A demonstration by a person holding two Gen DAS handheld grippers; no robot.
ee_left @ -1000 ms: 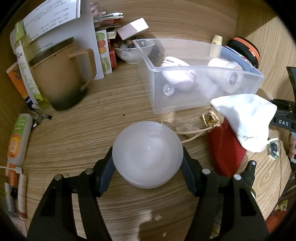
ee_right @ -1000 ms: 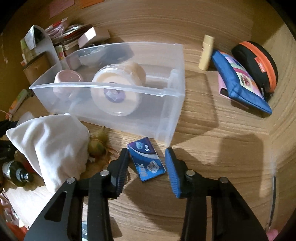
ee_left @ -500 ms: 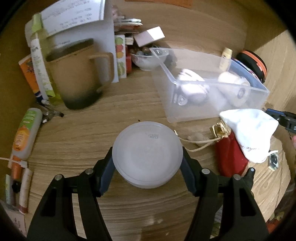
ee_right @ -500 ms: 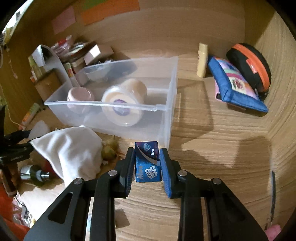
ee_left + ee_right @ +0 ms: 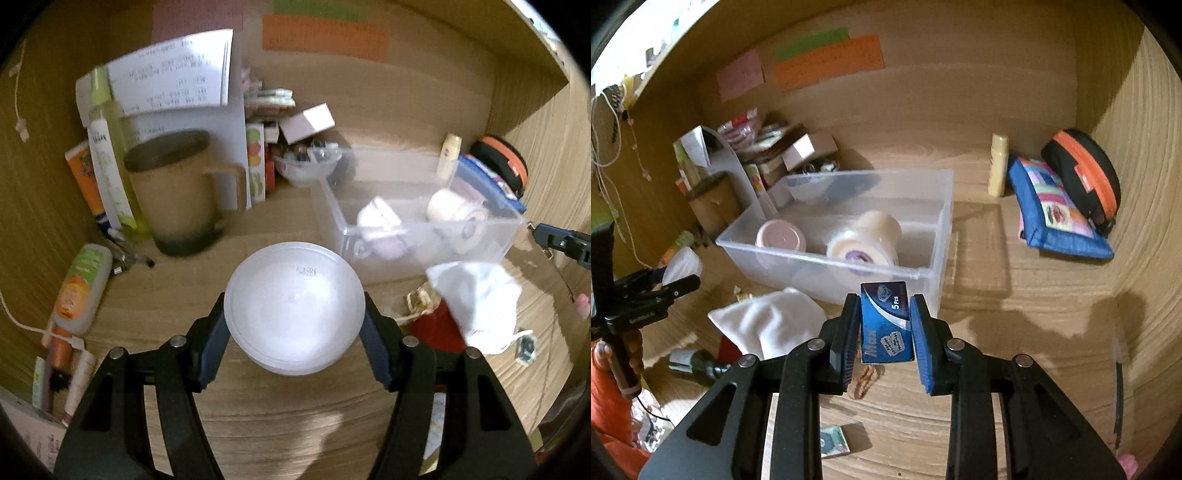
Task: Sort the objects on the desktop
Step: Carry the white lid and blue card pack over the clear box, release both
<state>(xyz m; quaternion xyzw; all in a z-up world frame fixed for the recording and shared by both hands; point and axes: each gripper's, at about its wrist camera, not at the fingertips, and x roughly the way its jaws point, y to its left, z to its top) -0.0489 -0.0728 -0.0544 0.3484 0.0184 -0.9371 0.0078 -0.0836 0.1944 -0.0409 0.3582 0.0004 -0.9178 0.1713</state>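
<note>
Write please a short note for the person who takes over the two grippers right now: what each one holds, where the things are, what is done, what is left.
Left gripper: shut on the round frosted container, held above the desk.
Right gripper: shut on the small blue blade pack, held in front of the clear bin.
Done: a pink-lidded jar and a cream jar lie in the bin.
Left: probably put both held items in the bin. The white pouch, the red item under it and a small dark bottle lie loose on the desk beside it.
</note>
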